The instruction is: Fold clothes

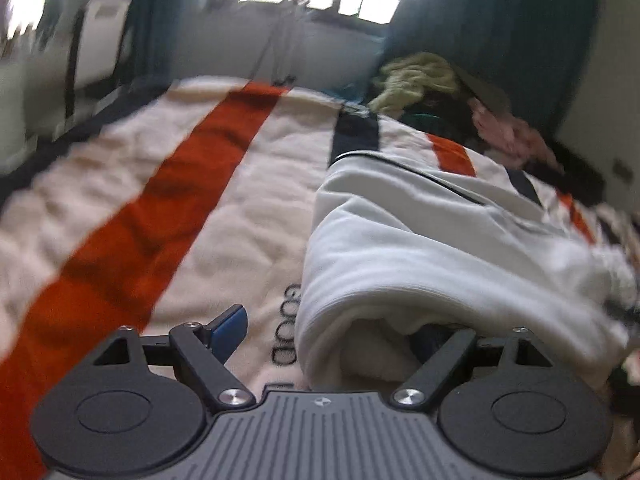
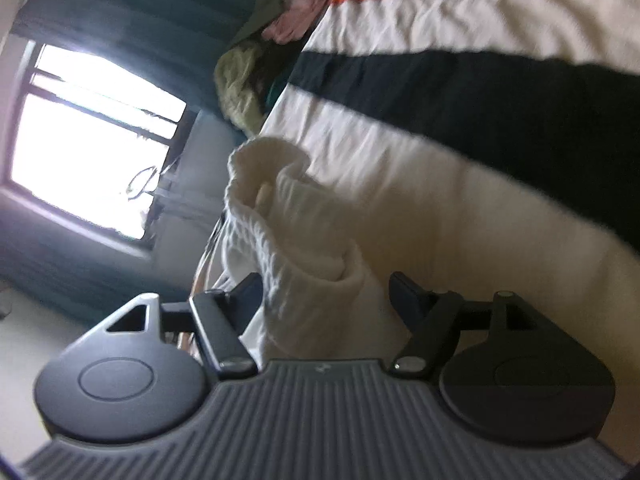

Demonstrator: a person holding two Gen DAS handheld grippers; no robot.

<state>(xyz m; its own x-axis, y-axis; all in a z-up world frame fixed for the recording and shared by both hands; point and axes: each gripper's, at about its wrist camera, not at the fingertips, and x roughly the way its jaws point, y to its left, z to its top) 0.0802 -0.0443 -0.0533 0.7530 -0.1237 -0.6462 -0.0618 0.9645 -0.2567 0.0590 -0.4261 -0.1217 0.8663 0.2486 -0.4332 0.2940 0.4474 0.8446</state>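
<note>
Claw-side white garment (image 1: 420,248), rolled, rumpled

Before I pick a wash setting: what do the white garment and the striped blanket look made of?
White garment: seems a soft cotton-type jersey or fleece, matte; its folds are thick and rounded, and its edge looks ribbed in the right wrist view. Striped blanket: probably plush or terry, with a fuzzy, dimpled, matte pile. Blur leaves both uncertain.

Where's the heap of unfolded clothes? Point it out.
In the left wrist view the heap of clothes sits at the far right end of the striped blanket, against the teal curtain, beyond the folded white garment.
</note>
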